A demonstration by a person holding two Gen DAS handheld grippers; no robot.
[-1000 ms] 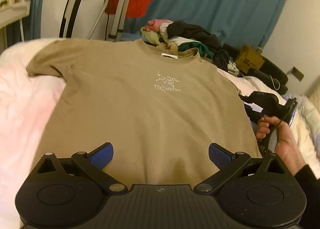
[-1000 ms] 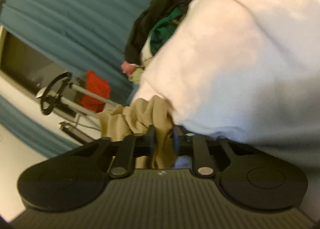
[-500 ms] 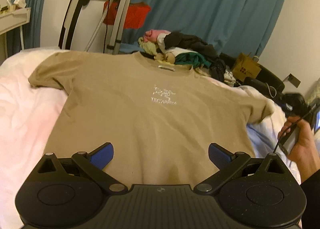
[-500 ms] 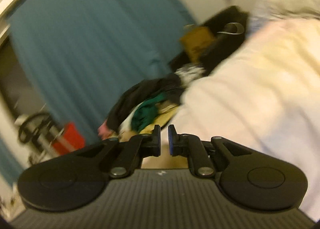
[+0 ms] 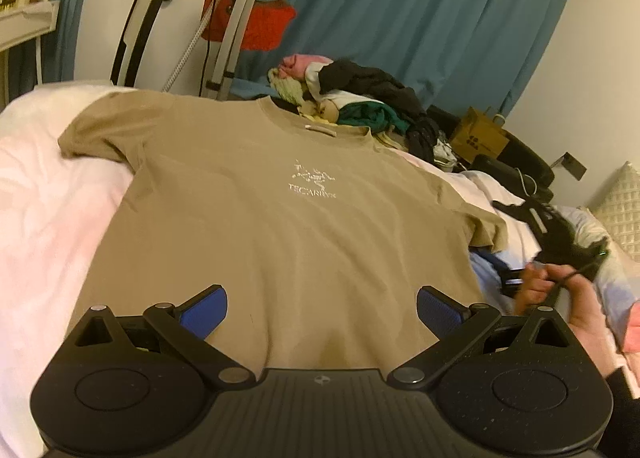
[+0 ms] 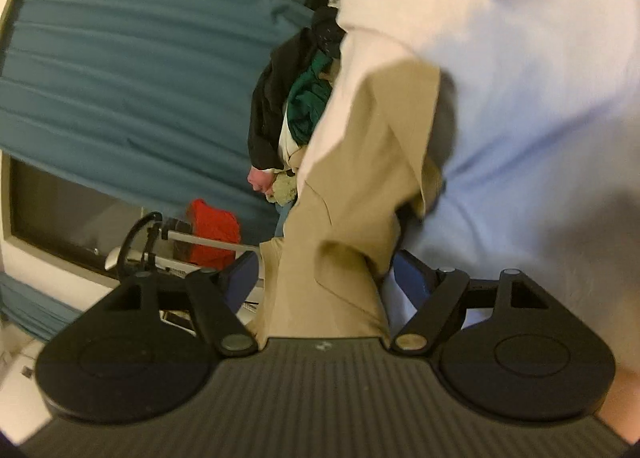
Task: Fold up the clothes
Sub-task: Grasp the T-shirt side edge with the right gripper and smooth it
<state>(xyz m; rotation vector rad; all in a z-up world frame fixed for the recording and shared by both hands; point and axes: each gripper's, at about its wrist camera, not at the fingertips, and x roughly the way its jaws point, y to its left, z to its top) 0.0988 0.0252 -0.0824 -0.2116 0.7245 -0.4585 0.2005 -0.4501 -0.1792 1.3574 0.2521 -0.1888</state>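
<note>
A tan T-shirt (image 5: pixel 280 217) with a white chest logo lies flat, front up, on a pale pink bedsheet (image 5: pixel 44 225). My left gripper (image 5: pixel 322 308) is open over its hem and holds nothing. My right gripper shows at the shirt's right side in the left wrist view (image 5: pixel 560 246), in a hand, blurred. In the right wrist view my right gripper (image 6: pixel 326 278) is open, its blue pads on either side of the shirt's right sleeve (image 6: pixel 360 193). The sleeve lies between the pads, not clamped.
A heap of mixed clothes (image 5: pixel 352 93) lies beyond the collar. A metal stand with a red item (image 5: pixel 248 17) and a teal curtain (image 5: pixel 420 17) are behind the bed. A cardboard box (image 5: pixel 478 137) and dark bags sit at the right.
My right gripper was shut on the sleeve one second ago, let it go and swung away, and now stands open around the sleeve. The right sleeve is spread out. My left gripper stayed open.
</note>
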